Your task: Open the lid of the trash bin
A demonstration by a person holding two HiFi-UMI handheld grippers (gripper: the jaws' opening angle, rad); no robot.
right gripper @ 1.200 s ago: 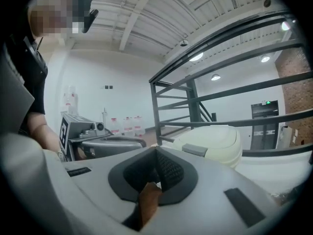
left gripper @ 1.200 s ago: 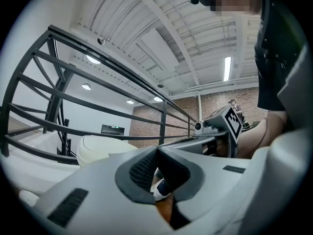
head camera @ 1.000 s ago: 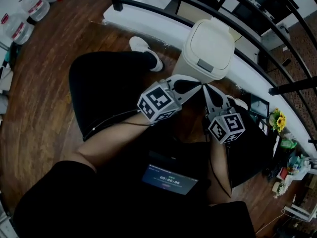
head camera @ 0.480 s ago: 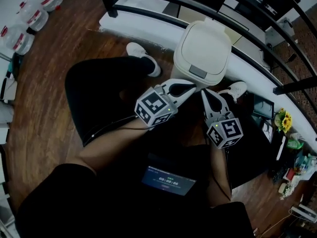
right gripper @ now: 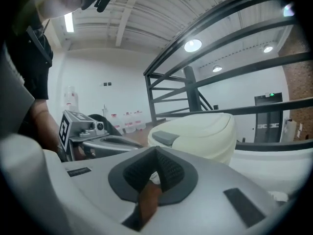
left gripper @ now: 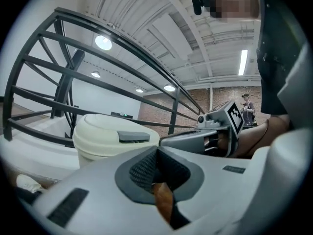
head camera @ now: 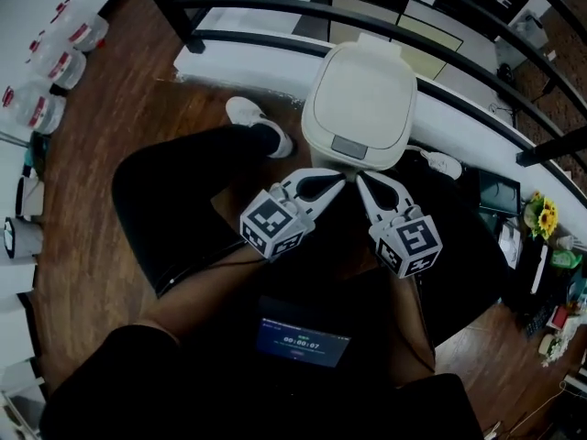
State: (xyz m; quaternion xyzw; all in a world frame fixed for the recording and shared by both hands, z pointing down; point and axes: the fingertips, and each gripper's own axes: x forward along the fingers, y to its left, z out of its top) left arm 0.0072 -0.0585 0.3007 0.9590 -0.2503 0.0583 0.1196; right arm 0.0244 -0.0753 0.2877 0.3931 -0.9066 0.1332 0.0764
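Wooden floor point(head camera: 101, 181) runs up to a white ledge point(head camera: 240, 51) under a black railing point(head camera: 275, 9). The cream trash bin point(head camera: 359, 99) stands against that ledge with its lid point(left gripper: 105, 131) down and flush. A grey tab point(head camera: 349, 146) sits on the lid's near edge, on the side of the bin that faces the person. The left tongs point(head camera: 340, 178) point at the bin from its near left and the right tongs point(head camera: 360, 180) from its near right. Their tips almost meet just beside the tab, apparently without touching the bin. Each pair is closed tip to tip with nothing between the jaws, as both gripper views show plainly. The step in hand looks like the approach to the tab. It seems to be a push-release catch, though it could be a lift lip; I cannot tell which. A closed tip serves well for pressing, so I would leave the jaws together and use one pair only. It should come squarely down on the tab's middle rather than a corner, where it may skid off the rounded lid. The other pair is best held back from the bin's near side, clear of the lid's swing, which probably hinges at the far edge by the railing. The bin looks light and may slide toward the ledge if shoved sideways, so the pressure should go downward.
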